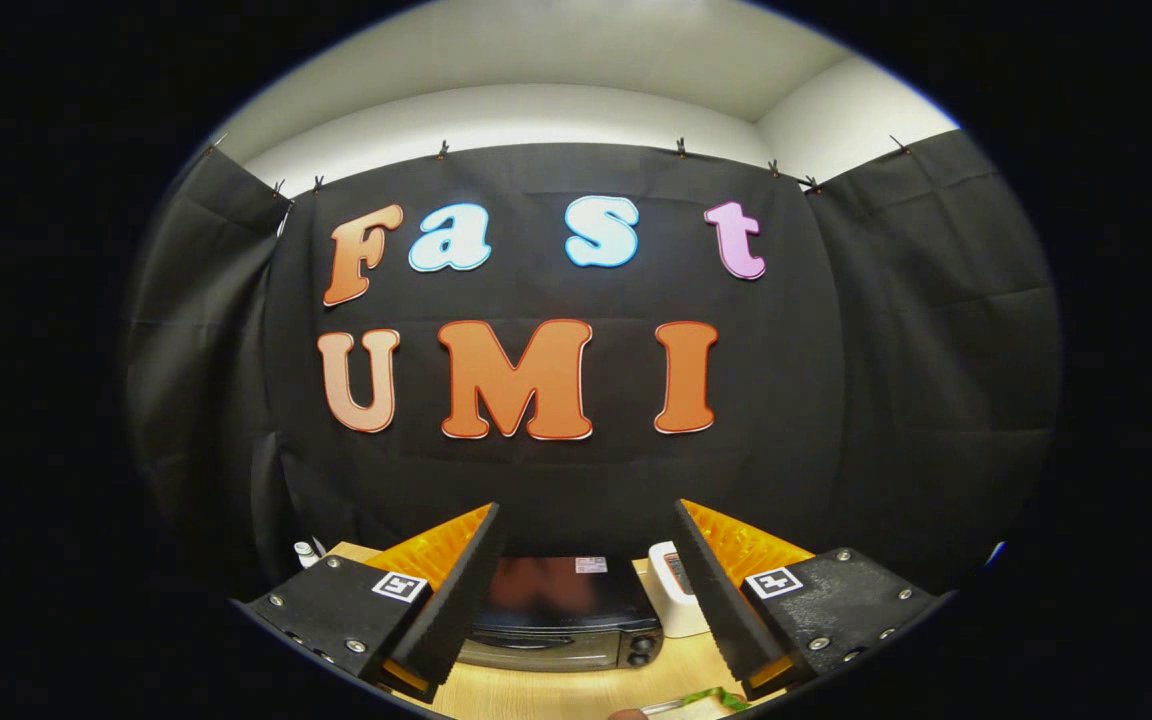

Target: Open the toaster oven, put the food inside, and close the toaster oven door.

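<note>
Two fingers of the gripper (581,600) stand wide apart w/ nothing between them, held high above the wooden table (556,690); the toaster oven (566,615) sits just ahead at 12 o'clock, door looks shut, knobs on its right. Food (701,703), something w/ a green leaf, lies near the right finger at approx 5 o'clock, and a white device (674,600) stands beside the oven at 1 o'clock. Step in hand looks like the very start: next move prob calls for dropping down & fwd to catch the door handle, not yet touched

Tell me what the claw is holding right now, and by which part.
Nothing. The claw is open, nothing between its fingers; the toaster oven sits beyond them.
</note>
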Motion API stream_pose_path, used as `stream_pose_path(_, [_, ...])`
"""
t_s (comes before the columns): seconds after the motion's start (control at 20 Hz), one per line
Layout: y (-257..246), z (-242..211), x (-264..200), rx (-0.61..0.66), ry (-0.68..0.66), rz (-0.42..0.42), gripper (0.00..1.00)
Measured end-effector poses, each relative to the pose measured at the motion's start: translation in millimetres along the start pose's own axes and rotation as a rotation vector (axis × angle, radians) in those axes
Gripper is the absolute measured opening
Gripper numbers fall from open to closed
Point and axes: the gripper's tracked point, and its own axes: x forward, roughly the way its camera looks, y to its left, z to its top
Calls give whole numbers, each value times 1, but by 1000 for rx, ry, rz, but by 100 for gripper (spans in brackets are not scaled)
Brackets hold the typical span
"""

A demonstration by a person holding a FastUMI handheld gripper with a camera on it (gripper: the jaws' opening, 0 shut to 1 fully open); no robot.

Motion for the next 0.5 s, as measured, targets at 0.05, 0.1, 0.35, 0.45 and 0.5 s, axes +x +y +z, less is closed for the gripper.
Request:
stream_pose_path(0.05, [9, -16, 9, 8, 18, 17, 100])
stream_pose_path(0.1, [19, -35, 18, 14, 38, 35, 100])
stream_pose_path(0.35, [41, -141, 60, 4, 164, 35, 100])
stream_pose_path(0.45, [50, -181, 68, 9, 238, 48, 100])
stream_pose_path(0.5, [53, -194, 70, 10, 260, 50, 100])
